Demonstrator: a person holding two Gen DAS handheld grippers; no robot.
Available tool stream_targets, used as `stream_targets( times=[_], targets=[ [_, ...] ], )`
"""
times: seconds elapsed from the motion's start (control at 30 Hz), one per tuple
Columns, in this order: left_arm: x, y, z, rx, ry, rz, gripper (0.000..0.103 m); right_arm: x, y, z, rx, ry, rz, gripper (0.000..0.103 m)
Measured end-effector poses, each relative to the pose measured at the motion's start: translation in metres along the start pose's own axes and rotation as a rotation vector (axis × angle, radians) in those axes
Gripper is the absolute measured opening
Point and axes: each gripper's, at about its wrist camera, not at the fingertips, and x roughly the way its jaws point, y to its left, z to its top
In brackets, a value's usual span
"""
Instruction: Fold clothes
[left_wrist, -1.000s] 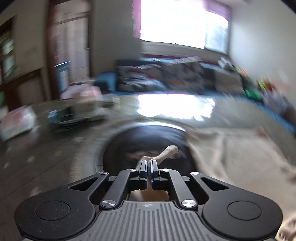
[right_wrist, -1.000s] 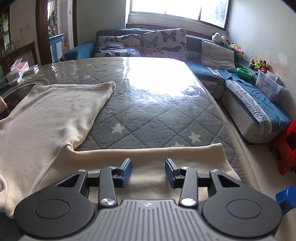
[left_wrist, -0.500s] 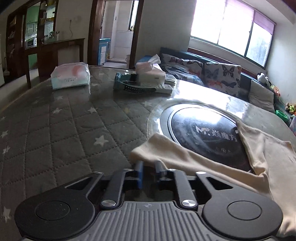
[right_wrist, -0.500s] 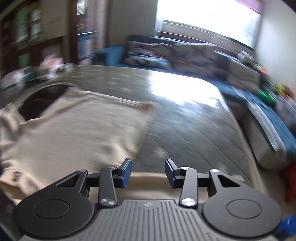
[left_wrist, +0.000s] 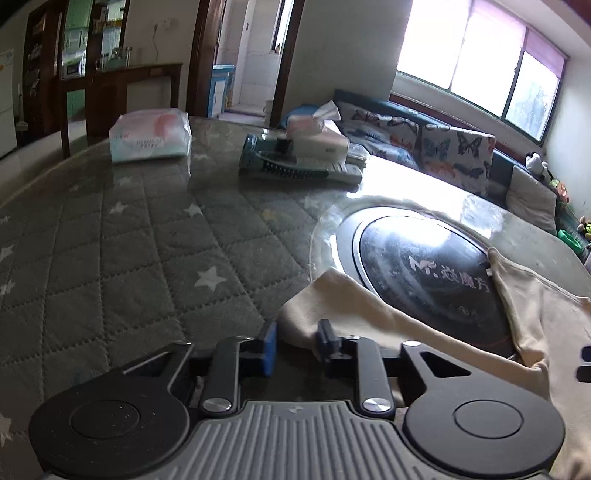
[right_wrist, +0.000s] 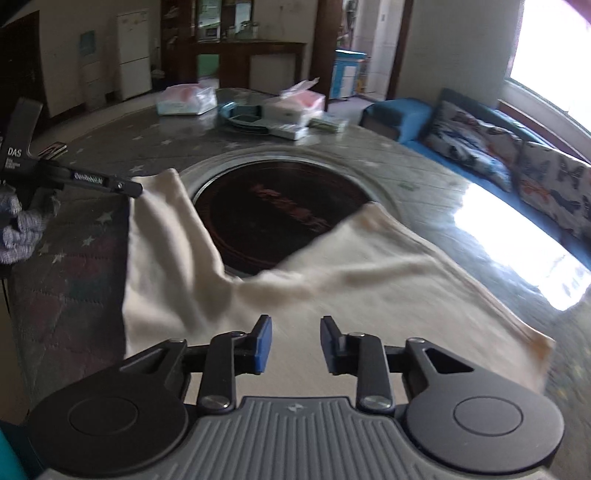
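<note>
The cream-coloured knit garment (right_wrist: 369, 280) lies spread over the round worktop (left_wrist: 147, 236), which wears a grey quilted star-print cover under a clear sheet; part of the fabric drapes across the black glass hob disc (left_wrist: 424, 273) set in the middle. It is mostly flat and unfolded, so by my reading the folding has barely begun: no crease or doubled layer shows, only a loose sleeve end and rumples near the disc. The left tongs (left_wrist: 297, 345) sit over the end of the long sleeve (left_wrist: 332, 299); their jaws are closing with the cuff between them, yet a gap shows on the blue pad side, so the cloth does not look pinched. The right tongs (right_wrist: 295, 343) hover above the body of the garment near its lower hem, jaws closing too, and nothing sits between them. Left to do, as I judge it: take the sleeve, bring it across the body, then fold the rest. A tissue pack (left_wrist: 151, 138) and boxes sit well apart at the far side.
</note>
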Motion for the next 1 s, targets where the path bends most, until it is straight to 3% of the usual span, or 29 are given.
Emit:
stream_targets(
  times=[0.07,0.33,0.6,0.73,0.8,0.83,0.87,1.0],
  targets=[
    [-0.002,0.000,-0.001,-0.003,-0.012,-0.002,0.010,0.010,0.005,0.005,0.000,-0.002,0.011,0.021],
    [-0.018,0.008,0.000,-0.027,-0.074,-0.005,0.008,0.040,0.024,0.009,-0.027,0.014,0.036,0.017],
    [-0.016,0.012,-0.003,-0.043,-0.050,-0.012,0.009,0.041,0.019,0.017,0.016,-0.003,0.043,0.017],
    [-0.017,0.019,-0.006,-0.079,-0.029,-0.011,0.014,0.040,0.024,0.017,-0.005,0.003,0.033,0.017],
    [-0.019,0.020,-0.007,-0.088,-0.024,-0.012,0.027,0.029,0.024,0.017,-0.005,-0.013,0.040,0.017],
    [-0.020,0.020,-0.007,-0.093,-0.024,-0.011,0.040,0.024,0.025,0.016,-0.013,-0.012,0.046,0.017],
    [-0.022,0.019,-0.007,-0.098,-0.026,-0.011,0.043,0.018,0.026,0.015,-0.021,-0.011,0.051,0.017],
    [-0.023,0.014,-0.009,-0.103,-0.016,-0.014,0.044,0.000,0.039,0.004,-0.085,0.014,0.082,0.017]
  ],
)
